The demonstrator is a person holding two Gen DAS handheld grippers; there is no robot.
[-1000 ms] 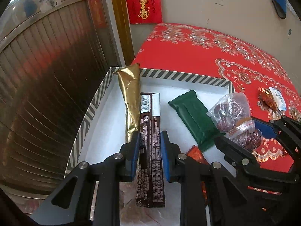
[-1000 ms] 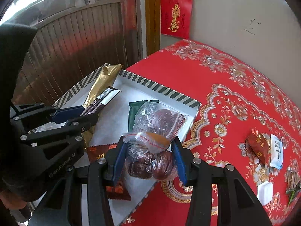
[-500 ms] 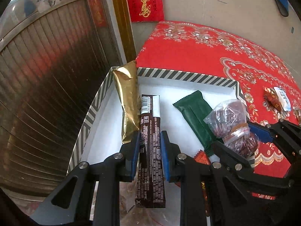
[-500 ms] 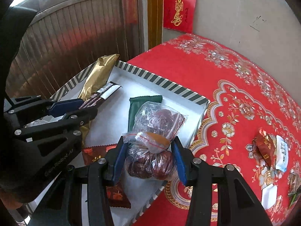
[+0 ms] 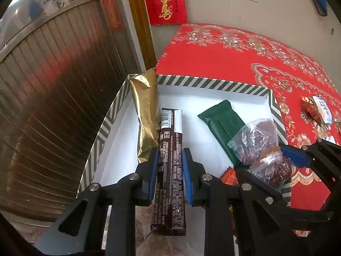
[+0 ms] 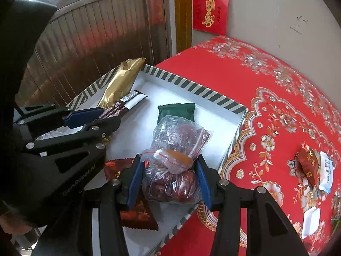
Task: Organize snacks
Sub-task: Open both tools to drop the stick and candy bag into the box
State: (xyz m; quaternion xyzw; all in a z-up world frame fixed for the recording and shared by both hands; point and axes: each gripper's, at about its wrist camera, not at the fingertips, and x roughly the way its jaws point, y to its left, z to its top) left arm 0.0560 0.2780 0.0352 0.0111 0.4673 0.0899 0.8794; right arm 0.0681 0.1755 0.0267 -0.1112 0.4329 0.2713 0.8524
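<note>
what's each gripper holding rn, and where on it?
Left gripper: brown bar, fingers on its long edges near mid-length. Right gripper: clear bag, fingers on its lower bulge, below the band.

Each claw (image 5: 169, 166) (image 6: 168, 178) is a black frame with silver screws and blue pads; a black sleeve (image 6: 19, 42) shows.

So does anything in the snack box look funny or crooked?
Yes. The gold packet pokes over the striped box's far corner instead of lying flat, and the green packet lies slanted. Both grippers hold snacks over the box: left the brown bar, right the bag of dates.
</note>
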